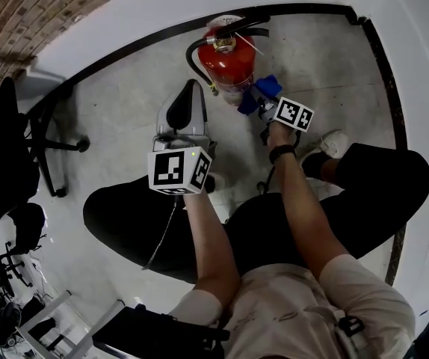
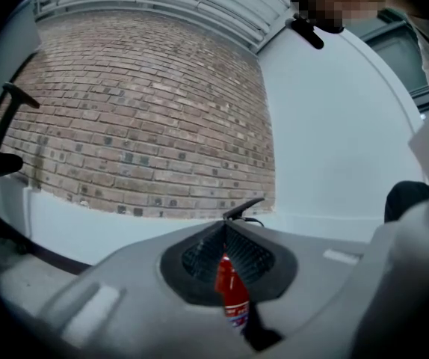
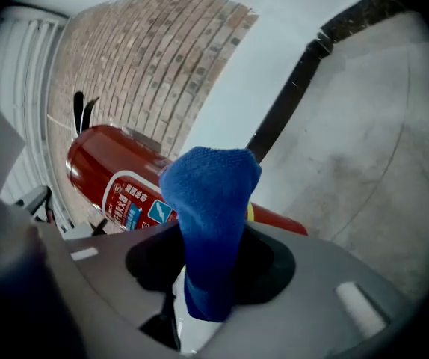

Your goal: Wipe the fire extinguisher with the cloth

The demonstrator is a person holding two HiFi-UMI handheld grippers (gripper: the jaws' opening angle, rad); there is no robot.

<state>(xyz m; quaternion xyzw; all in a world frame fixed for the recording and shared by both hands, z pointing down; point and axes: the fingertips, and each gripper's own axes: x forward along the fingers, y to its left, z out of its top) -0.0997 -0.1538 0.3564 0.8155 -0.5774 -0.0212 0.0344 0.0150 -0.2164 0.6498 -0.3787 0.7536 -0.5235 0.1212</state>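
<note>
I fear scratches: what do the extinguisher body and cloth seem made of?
Extinguisher: probably painted metal, glossy red, judging by the light streaks along its cylinder. Cloth: soft blue fabric, likely microfibre or terry, with a fine fuzzy nap; it looks unlikely to scratch.

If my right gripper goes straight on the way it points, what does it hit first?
Probably the fire extinguisher: the blue cloth held in the right gripper would touch its red body first, though depth is unclear.
</note>
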